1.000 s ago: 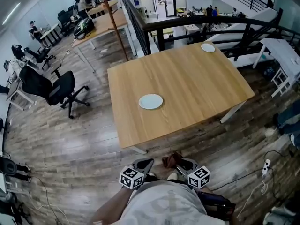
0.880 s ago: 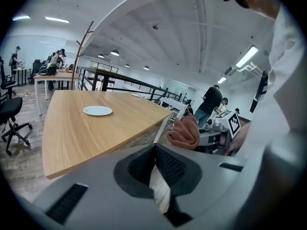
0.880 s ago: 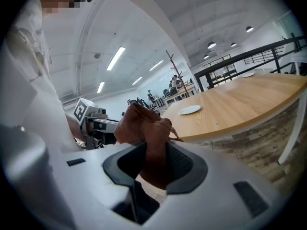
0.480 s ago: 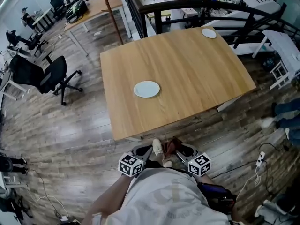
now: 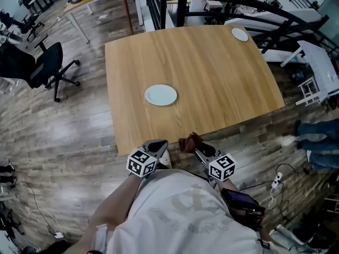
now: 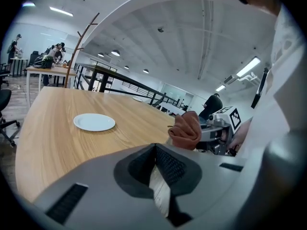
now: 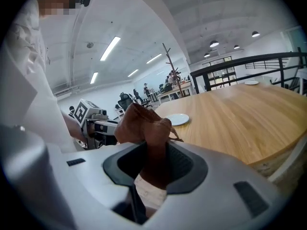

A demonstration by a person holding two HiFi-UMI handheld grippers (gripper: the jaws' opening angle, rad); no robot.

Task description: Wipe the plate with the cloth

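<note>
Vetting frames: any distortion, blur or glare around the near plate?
Head view: barrel distortion bows the table edges, near plate sharp, no glare. Left gripper view: fisheye, black corners, near plate crisp. Right gripper view: same fisheye, near plate small, cloth slightly soft.

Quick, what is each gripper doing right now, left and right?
Left gripper: closed, jaws together, nothing between them.
Right gripper: closed on the crumpled reddish-brown cloth.

Head view high above table (image 5: 212, 78), 2 gripper views low, sharing plate (image 5: 161, 94)
</note>
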